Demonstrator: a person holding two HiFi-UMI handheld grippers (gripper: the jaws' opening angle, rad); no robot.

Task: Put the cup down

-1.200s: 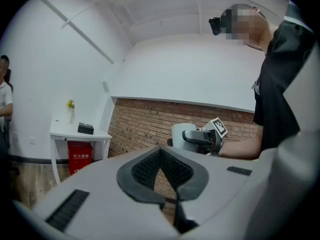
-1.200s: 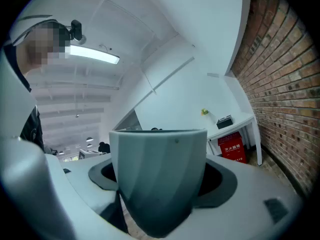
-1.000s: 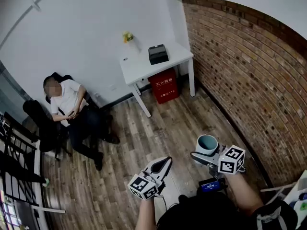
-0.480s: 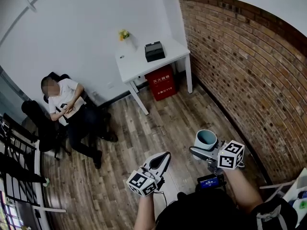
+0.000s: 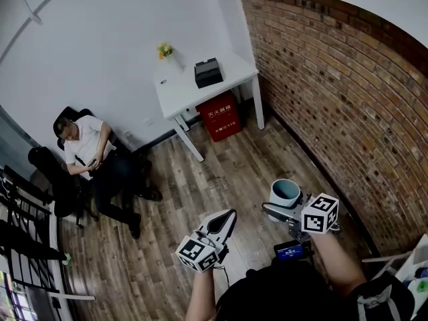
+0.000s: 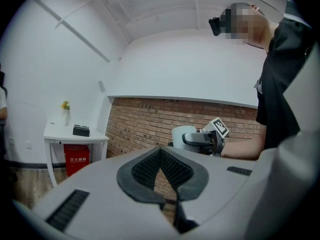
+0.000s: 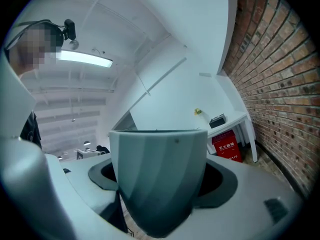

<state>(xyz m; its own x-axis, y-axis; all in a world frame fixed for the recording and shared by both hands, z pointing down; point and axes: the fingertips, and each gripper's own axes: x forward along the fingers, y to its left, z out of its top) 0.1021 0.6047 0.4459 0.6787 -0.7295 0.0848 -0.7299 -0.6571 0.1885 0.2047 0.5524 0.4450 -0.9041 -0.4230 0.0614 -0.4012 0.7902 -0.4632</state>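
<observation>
Spreading under everything is a plank floor (image 5: pixel 221 172), with a brick wall (image 5: pixel 334 85) along the right and a white bench (image 5: pixel 180 92) in the far corner. A person (image 5: pixel 83 146) sits in a chair by the left wall, and a red box (image 5: pixel 219 116) stands under the bench. Nearer, the left tool (image 5: pixel 231 215) points forward with its jaws together on nothing. The right tool (image 5: pixel 279 209) is clamped on the cup (image 5: pixel 285 192), one jaw against each side of it. The cup hangs upright in the air above the floor, well apart from the bench, with nothing beneath it to receive it. The chief risk, as I judge it, is letting go too early: opening the jaws here would drop the cup onto the planks. Its wall narrows toward the base, so a loose grip or a tilt on the way could let it slide through the pads. On the bench, a black box (image 5: pixel 207 73) and a small vase of yellow flowers (image 5: pixel 164 49) take up part of the top. A careless approach could knock them, or leave the cup too near an edge. The cup is pale grey-blue, with shallow facets down its sides, a wide round mouth facing up and no handle that I can see. It looks empty.
</observation>
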